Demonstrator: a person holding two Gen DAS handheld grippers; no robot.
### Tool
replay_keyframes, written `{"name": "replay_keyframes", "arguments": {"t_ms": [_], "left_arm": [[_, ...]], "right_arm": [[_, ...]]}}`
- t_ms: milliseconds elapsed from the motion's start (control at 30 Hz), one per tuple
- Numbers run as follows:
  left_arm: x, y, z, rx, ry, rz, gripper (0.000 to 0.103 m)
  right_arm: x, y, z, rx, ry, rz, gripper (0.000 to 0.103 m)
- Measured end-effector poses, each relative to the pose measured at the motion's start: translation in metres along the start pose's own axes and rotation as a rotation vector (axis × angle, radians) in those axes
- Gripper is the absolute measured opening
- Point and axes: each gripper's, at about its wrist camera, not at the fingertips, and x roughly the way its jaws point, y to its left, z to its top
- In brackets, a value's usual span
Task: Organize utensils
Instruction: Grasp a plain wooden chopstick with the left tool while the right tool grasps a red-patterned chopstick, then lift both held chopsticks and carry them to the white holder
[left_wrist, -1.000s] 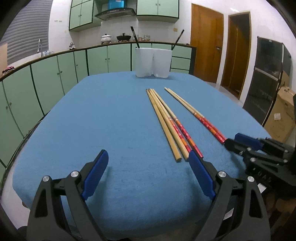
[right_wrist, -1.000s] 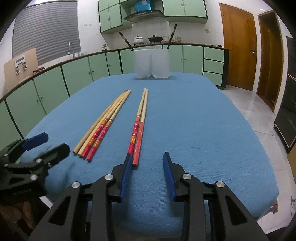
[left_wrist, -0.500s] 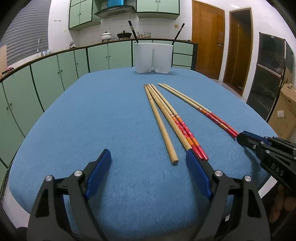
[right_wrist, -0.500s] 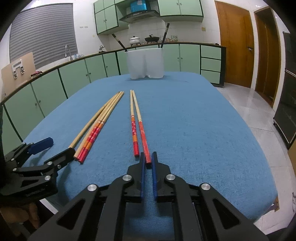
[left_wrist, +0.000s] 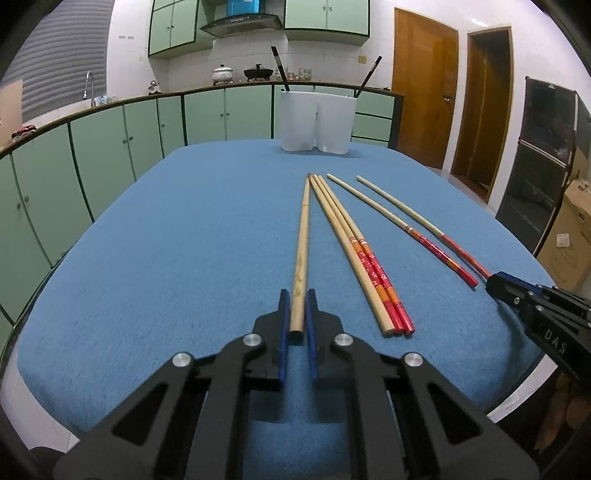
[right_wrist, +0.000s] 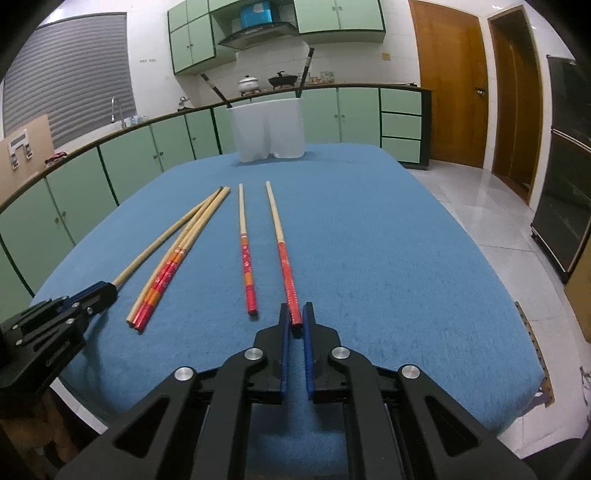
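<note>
Only right view (right_wrist: 461, 206) shows tiled floor.

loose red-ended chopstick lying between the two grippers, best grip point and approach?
Take the loose red-ended chopstick at its near red end, coming from the table's near edge along its length. It lies flat and apart from its neighbours, so pads can straddle it there.

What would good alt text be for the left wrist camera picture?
The left tool is clamped on the near end of a plain wooden chopstick lying on a blue tablecloth. Five more chopsticks lie to its right, and two white holders stand at the far end.
</note>
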Motion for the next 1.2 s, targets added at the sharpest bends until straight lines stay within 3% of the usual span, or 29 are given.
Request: {"name": "replay_keyframes", "arguments": {"t_ms": [133,400,433,500,533,633,733,800,933,1200], "left_arm": [[-0.006,0.001,0.002,-0.012,-0.021,0.013,0.007],[0.0,0.0,-0.003,0.002,0.023,0.018,0.011],[0.0,-0.001,-0.004,0.008,0.023,0.023,0.015],[-0.001,-0.001,-0.005,0.003,0.017,0.043,0.045],[-0.001,0.001,-0.006,-0.002,0.013,0.06,0.069],[0.001,0.005,-0.007,-0.008,0.016,0.072,0.074],[0.001,0.005,-0.005,0.004,0.014,0.045,0.062],[0.002,0.003,-0.003,0.016,0.013,0.014,0.037],[0.003,0.002,0.0,0.029,0.021,-0.041,0.01],[-0.019,0.006,0.013,-0.016,-0.003,-0.08,0.006]], "right_arm": [[-0.001,0.006,-0.002,-0.011,0.004,0.015,0.007],[-0.005,0.009,-0.009,-0.042,-0.003,0.021,0.009],[-0.005,0.01,-0.01,-0.051,-0.004,0.017,0.009],[-0.005,0.01,-0.01,-0.065,-0.009,0.012,0.01],[-0.005,0.01,-0.011,-0.072,-0.011,0.009,0.01],[-0.005,0.01,-0.012,-0.083,-0.02,0.006,0.01],[-0.005,0.009,-0.012,-0.085,-0.014,0.012,0.01],[-0.005,0.009,-0.011,-0.082,-0.011,0.015,0.009],[-0.006,0.008,-0.009,-0.074,-0.006,0.021,0.008],[-0.02,0.009,0.002,-0.054,-0.034,0.035,0.004]]}}
